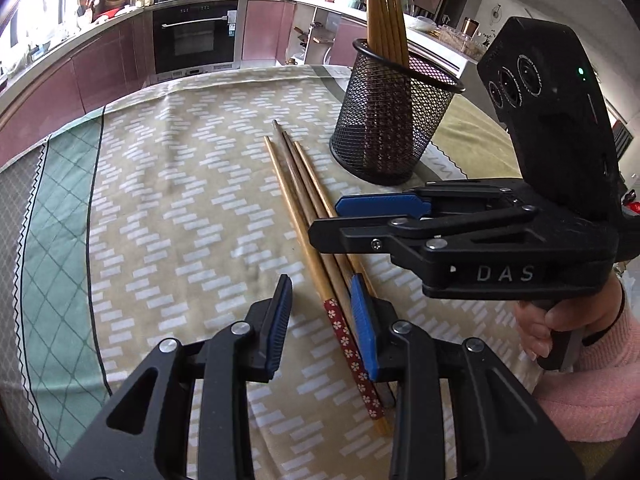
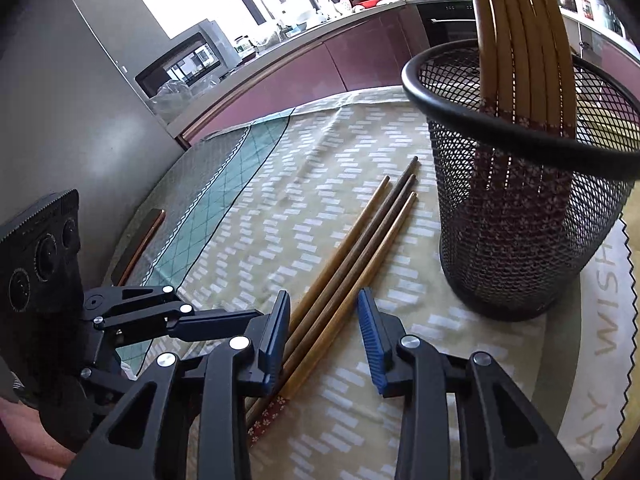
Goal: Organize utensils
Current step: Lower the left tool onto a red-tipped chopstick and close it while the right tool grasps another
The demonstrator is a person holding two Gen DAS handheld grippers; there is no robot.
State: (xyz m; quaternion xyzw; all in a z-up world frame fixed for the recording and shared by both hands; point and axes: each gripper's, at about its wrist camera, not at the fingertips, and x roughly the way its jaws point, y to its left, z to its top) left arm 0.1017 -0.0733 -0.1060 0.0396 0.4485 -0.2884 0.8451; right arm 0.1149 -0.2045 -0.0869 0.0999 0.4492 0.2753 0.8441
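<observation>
Item: four slim wooden chopsticks [image 2: 352, 252], loose on table, just beside black wire-mesh holder [image 2: 520, 216] w/ more sticks upright inside.
Handling: judged light, stiff, smooth; may roll. Grip near mid-length.
L gripper [image 1: 320, 320]: jaws wide open, empty, over patterned handle ends.
R gripper [image 2: 324, 336]: jaws wide open, empty, straddling sticks.
Surface: beige patterned tablecloth [image 1: 180, 200]; soft, some wrinkles.
Room: kitchen, built-in oven [image 1: 196, 36] behind.

We see table under patterned tablecloth [image 1: 192, 208]; on it four loose chopsticks [image 1: 308, 208], black mesh holder [image 1: 390, 120] just beside.
</observation>
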